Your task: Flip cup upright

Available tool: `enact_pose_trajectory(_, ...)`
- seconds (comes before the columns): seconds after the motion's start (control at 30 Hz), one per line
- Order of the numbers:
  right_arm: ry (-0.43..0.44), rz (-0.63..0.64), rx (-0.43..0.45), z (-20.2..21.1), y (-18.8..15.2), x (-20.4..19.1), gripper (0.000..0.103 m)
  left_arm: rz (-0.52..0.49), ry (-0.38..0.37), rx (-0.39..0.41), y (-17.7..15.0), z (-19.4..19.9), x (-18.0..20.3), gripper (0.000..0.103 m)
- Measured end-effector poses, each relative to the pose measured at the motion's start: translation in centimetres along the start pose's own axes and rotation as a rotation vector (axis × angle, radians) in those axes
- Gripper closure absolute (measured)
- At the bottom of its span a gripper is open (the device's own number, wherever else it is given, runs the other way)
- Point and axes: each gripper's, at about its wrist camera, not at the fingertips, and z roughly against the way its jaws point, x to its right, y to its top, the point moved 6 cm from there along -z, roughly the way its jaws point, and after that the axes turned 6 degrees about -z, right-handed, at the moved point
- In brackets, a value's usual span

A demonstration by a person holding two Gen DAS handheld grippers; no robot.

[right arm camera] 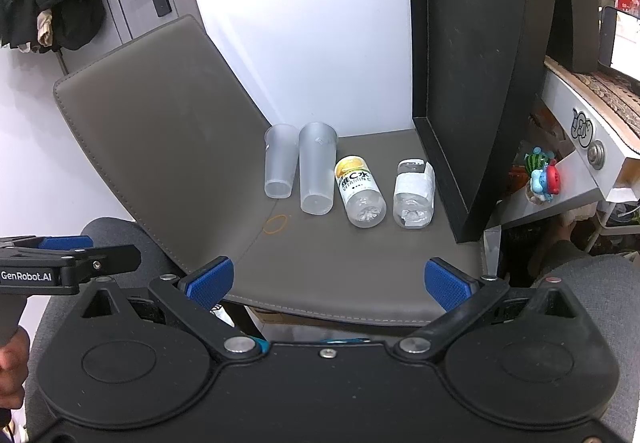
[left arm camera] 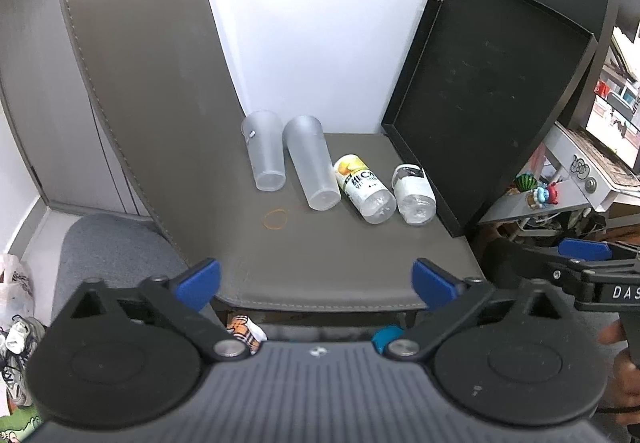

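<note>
We cannot tell whether either frosted cup lies flat or stands mouth-down, since the fisheye bends them. The print on the yellow-labelled bottle is too small to read fully. The right gripper is cut off by the left view's edge, and the black tray runs past the top.
</note>
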Motion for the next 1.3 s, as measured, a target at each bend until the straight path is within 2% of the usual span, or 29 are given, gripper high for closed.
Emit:
enact_pose_trajectory(0.43,-0.004,0.004,-0.002,-0.01,-0.04,-0.03,0.0,-0.004,0.001,0.05,0.5,0.62,-0.15,0.0)
enact_pose_trajectory(1.3,-0.003,-0.009,-0.008,0.15,0.17,-0.01,0.0,-0.005,-0.007,0.015,0.39,-0.07,-0.25,0.0)
